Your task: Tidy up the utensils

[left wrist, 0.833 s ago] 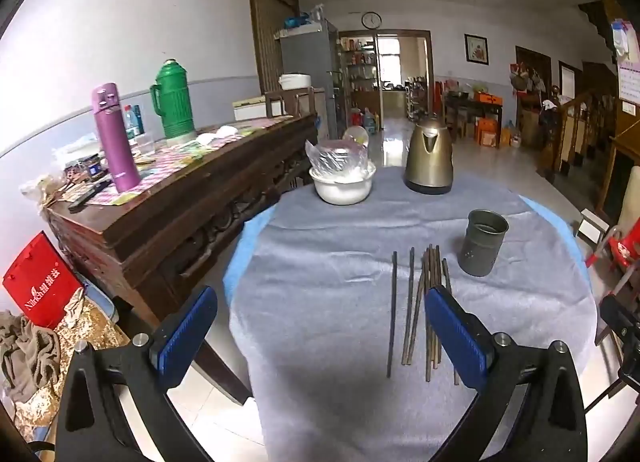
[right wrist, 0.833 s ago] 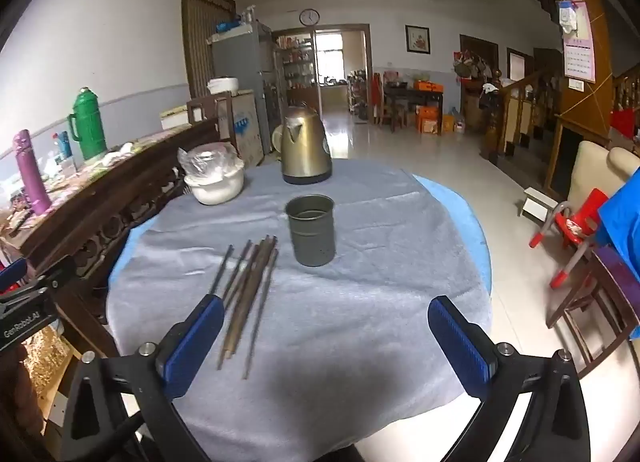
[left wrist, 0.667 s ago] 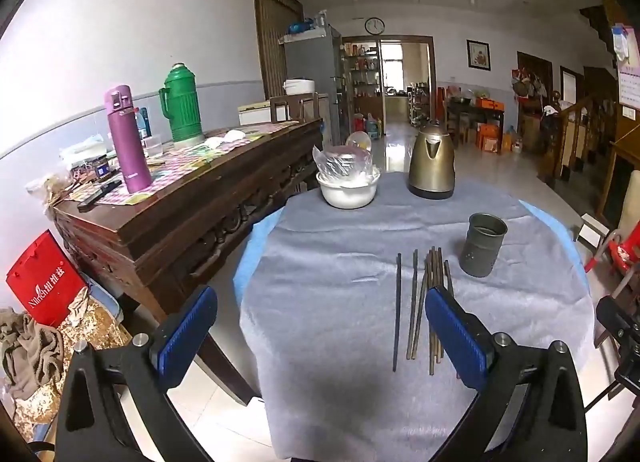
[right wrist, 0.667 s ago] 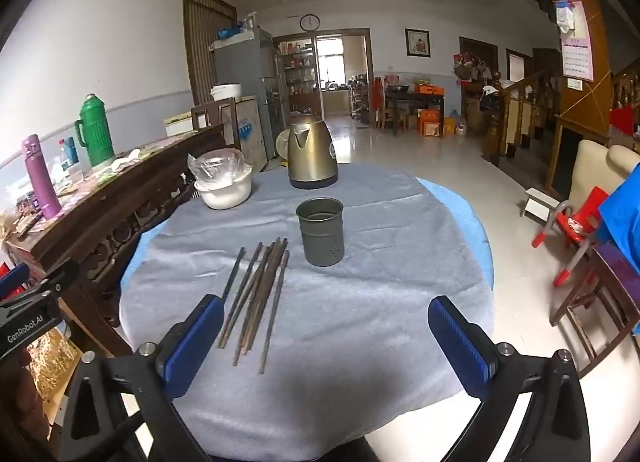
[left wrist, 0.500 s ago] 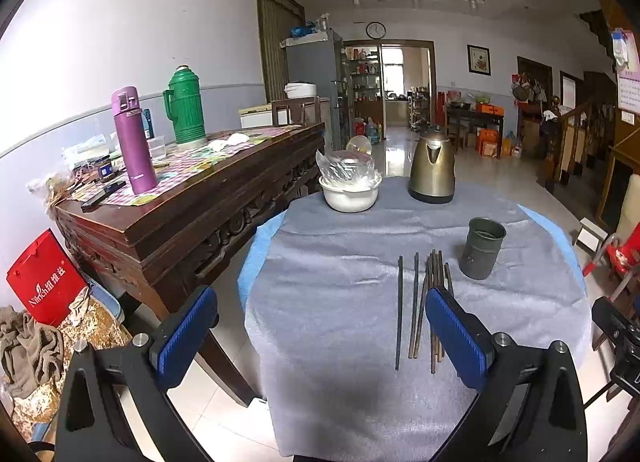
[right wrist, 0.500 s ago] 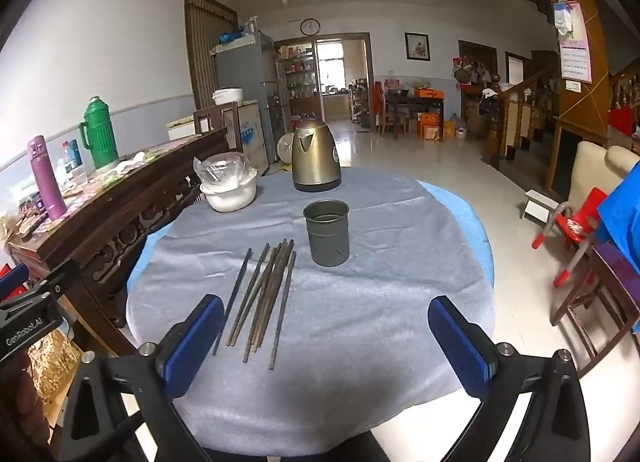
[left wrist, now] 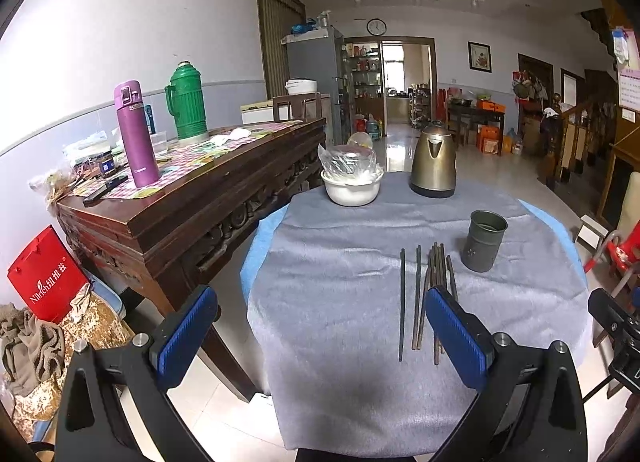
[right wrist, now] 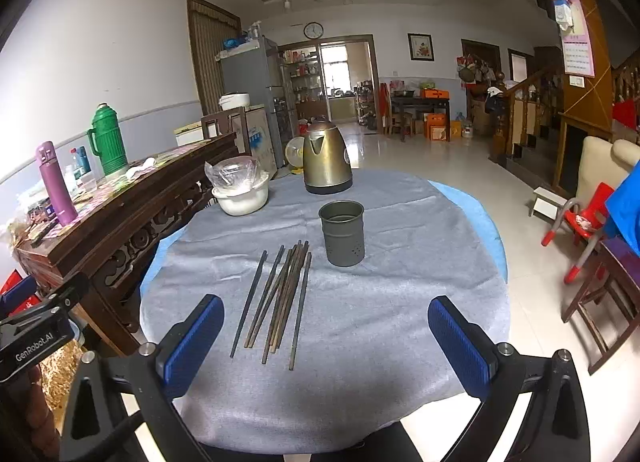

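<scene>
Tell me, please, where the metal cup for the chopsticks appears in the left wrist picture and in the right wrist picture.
Left wrist view: the metal cup stands right of centre, just right of the chopsticks.
Right wrist view: the same cup stands near the centre, right of the chopsticks' far ends.
Shared landmark: the brass kettle behind the cup in both.

In front of me, chopsticks (right wrist: 280, 294) lie side by side on the round table (right wrist: 420, 302), pointing away from me. A metal cup (right wrist: 343, 233) stands just to their right, at their far ends. Behind it stand a kettle (right wrist: 326, 163) and, to the kettle's left, a bowl (right wrist: 240, 194). A wooden sideboard (left wrist: 192, 198) runs along the table's left side.
</scene>
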